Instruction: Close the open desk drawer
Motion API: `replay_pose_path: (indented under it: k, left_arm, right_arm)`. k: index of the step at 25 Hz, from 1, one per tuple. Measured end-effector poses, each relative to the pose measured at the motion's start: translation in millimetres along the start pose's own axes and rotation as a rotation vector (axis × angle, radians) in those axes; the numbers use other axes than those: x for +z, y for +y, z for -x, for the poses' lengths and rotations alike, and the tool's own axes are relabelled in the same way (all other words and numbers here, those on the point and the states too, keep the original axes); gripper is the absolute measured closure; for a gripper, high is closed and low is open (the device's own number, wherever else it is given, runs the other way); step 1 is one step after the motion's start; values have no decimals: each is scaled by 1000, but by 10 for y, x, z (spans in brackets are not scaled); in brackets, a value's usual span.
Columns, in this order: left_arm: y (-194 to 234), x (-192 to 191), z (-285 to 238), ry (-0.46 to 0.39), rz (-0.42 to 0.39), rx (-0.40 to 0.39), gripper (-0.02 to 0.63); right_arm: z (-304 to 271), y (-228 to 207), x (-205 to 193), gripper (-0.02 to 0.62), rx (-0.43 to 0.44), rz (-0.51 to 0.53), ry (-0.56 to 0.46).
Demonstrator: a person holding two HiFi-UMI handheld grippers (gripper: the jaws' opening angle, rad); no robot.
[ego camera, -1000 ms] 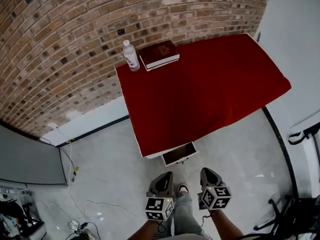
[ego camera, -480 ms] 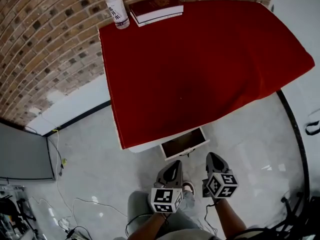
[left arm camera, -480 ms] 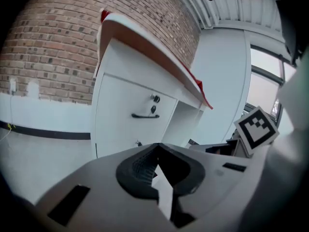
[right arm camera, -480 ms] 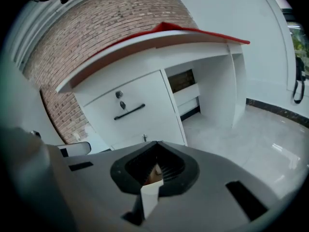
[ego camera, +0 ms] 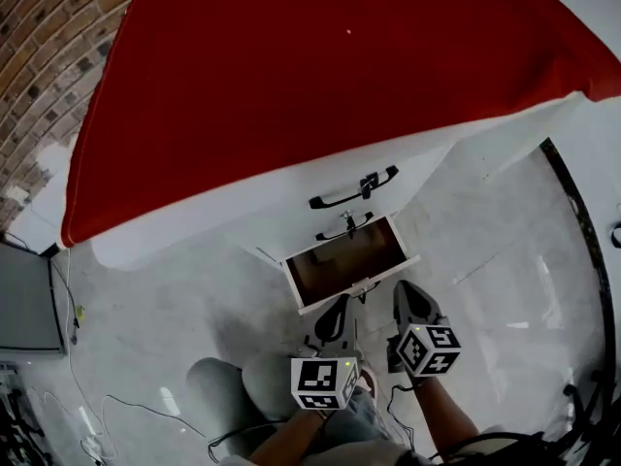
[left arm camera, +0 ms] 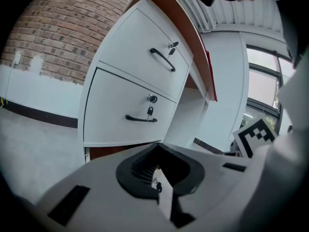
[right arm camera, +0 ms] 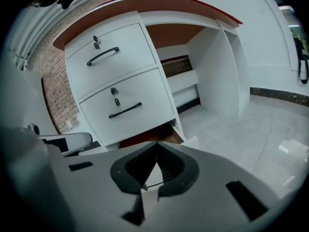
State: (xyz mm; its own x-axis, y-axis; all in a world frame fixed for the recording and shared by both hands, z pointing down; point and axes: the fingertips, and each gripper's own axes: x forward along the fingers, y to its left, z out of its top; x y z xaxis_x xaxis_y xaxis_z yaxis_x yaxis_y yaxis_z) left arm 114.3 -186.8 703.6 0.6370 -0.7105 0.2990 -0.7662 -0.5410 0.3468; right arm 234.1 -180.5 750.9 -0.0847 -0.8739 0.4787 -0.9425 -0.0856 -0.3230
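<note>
Change: left gripper (ego camera: 340, 311) and right gripper (ego camera: 405, 291) have sunk low, close before the white desk (ego camera: 223, 223).
Drawer: white bottom drawer, brown inside (ego camera: 347, 260), stands pulled out just ahead.
Fingers: both pairs together, empty.
Meaning: push likely comes next.

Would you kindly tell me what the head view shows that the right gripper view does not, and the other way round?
Only the head view shows the red desk top from above and the cables on the floor. Only the right gripper view shows the leg space under the desk and the right gripper with its jaws closed on nothing. Both show the black handles of the two closed drawers and the open bottom drawer.
</note>
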Motion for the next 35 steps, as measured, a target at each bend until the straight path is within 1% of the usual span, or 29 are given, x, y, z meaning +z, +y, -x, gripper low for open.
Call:
replay_pose_path:
  k: [2,4,6,9,11,18,21,25,26,28,30,32,35]
  left_arm:
    - [61,-172,-73,-10,-35,13,598]
    - [156,-299,-102,-1,-58,32,598]
    - [247,-367,-121,12,-47,48,597]
    - [292,-345,-119,5,10,56,598]
    - [280,-314,-127,-5,27,56,598]
    - [324,-274,-126,-15,-29,77,598]
    - [403,-272,-100,-20,-33,96,598]
    - [457,-295,-78,-20,-29,110,597]
    - [455,-304,-78,-21,-27,109,598]
    - [442,-312,-78,-23,-26,105,598]
    - [428,-312,-72,-27,-30,101,598]
    - [422,-308,-59,-33,-33,99,598]
    - [425,-291,-27,-48,-29,103,598]
  right_arm:
    - [-97,-72,-193,597,14,2,0]
    - [-166,-77,-344,597,29,4,7]
    - [-231,-55,-440,597,43,7,19]
    - [-265,20,-518,597,70,29,41]
    - [-263,65,-553,597,83,49,48]
    - [-298,149,-673,597,125,60,37]
    - [-286,185,-743,595,146,66,31]
    - [-265,181,-937,591,151,78,56]
    - [-260,173,-986,580,150,85,65]
    - [-264,162,-1047,534,149,100,67]
    - [-277,186,-1039,514,152,114,50]
    - [-287,225,-1000,480,153,139,30]
    - [-287,222,-978,476,153,161,17]
